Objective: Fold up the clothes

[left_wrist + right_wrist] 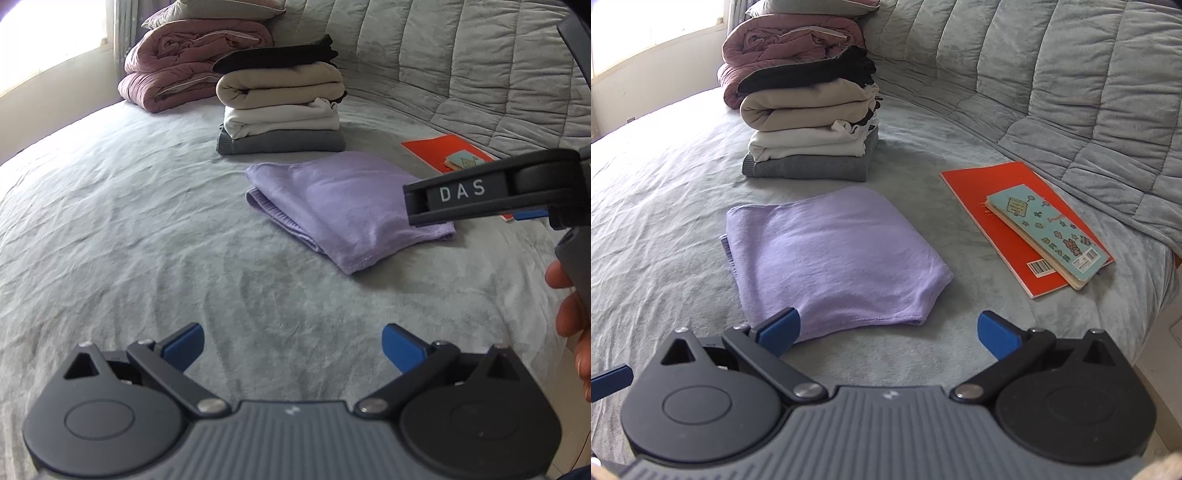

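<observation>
A folded lilac garment (343,206) lies flat on the grey bedspread; it also shows in the right wrist view (831,254). Behind it stands a stack of folded clothes (280,103), black on top, then beige, white and grey, also seen in the right wrist view (809,118). My left gripper (291,349) is open and empty, above bare bedspread in front of the lilac garment. My right gripper (888,332) is open and empty, just in front of the garment's near edge. Its body shows from the side in the left wrist view (491,188).
An orange notebook (997,206) with a small teal booklet (1049,229) on it lies right of the garment. A pink folded quilt (184,62) with a pillow on top sits at the back left. A quilted grey backrest (1071,85) rises behind. The bed's edge (1160,295) is at the right.
</observation>
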